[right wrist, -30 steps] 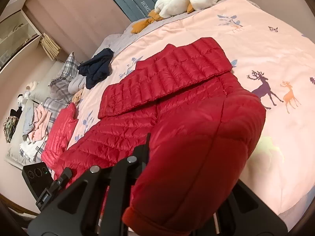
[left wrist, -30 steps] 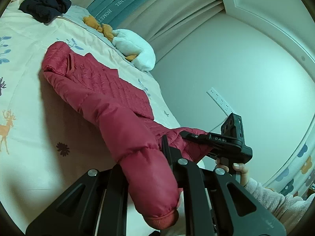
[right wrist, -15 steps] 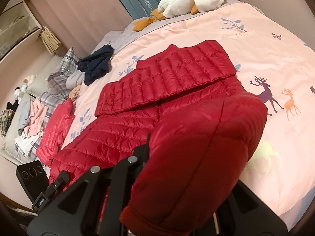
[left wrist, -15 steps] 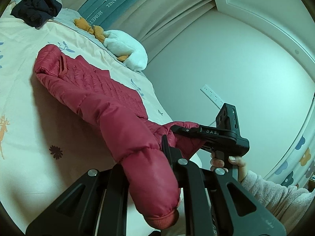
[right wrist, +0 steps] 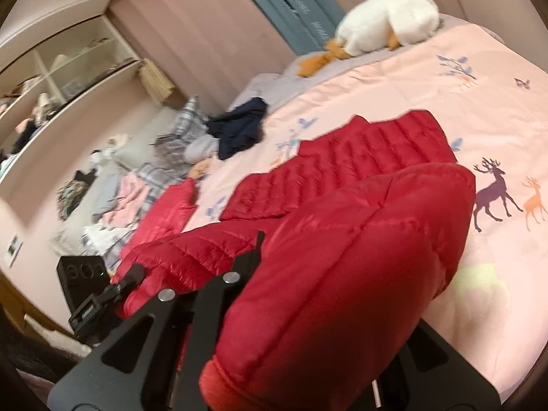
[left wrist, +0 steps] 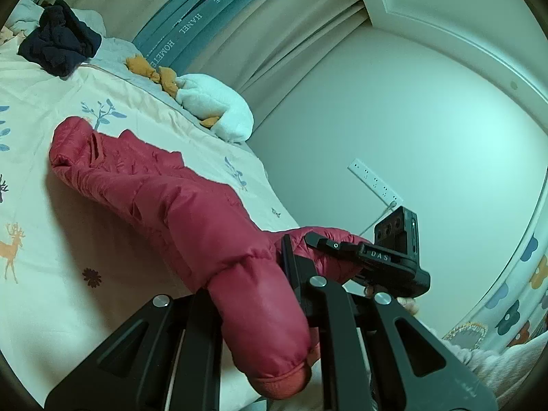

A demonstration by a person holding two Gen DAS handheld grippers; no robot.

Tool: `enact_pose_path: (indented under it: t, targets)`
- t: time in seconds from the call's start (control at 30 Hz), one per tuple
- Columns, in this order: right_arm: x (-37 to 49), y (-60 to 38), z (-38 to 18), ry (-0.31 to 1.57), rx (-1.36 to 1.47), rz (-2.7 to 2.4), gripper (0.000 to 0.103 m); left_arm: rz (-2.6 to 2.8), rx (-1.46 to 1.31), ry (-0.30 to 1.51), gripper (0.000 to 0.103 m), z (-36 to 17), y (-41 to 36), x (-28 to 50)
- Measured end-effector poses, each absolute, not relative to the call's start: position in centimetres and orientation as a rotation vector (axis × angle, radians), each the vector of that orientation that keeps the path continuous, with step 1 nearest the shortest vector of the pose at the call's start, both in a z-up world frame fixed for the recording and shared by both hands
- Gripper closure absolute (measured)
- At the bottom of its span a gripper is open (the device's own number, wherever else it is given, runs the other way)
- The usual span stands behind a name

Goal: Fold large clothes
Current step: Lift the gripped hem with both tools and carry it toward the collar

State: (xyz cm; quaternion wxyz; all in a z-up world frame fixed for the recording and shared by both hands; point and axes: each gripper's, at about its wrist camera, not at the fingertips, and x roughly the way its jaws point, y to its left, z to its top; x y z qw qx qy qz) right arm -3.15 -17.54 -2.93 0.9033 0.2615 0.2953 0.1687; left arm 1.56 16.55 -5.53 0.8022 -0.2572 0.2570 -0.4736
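A red puffer jacket (left wrist: 154, 188) lies spread on the deer-print quilt (left wrist: 34, 109). My left gripper (left wrist: 250, 274) is shut on one padded sleeve (left wrist: 260, 315), whose cuff hangs toward the camera. To its right, the right gripper (left wrist: 318, 241) pinches another red part of the jacket, with a person's hand under it. In the right wrist view, the jacket (right wrist: 359, 150) lies folded across the quilt (right wrist: 479, 109). My right gripper (right wrist: 318, 274) is shut on the other sleeve (right wrist: 335, 301), which hides its right finger. The left gripper (right wrist: 133, 274) shows at lower left, against red fabric.
A white plush goose (left wrist: 215, 106) (right wrist: 387, 20) lies at the head of the bed. A dark navy garment (left wrist: 58, 44) (right wrist: 239, 126) sits beside mixed clothes (right wrist: 137, 191) along the bed's far side. Shelves (right wrist: 68, 68) line that wall. A wall socket strip (left wrist: 373, 181) is near the bed corner.
Both grippers have risen with their sleeves still clamped, lifting the near part of the jacket. The right wrist view has tilted and rolled and is now blurred.
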Motion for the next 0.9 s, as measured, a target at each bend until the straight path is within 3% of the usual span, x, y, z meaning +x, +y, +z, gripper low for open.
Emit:
enact_pose_path:
  t: [0.57,0.9]
  targets:
    - [-9.2,-22.5,-3.5,0.513,0.634,0.552,0.093,-0.938,-0.535,0.530,0.091,-3.4,16.2,-3.8]
    - [-8.4,-24.0,-2.9,0.485,0.635,0.605,0.092,-0.907,-0.576,0.578,0.091,-3.8,17.0,-3.2]
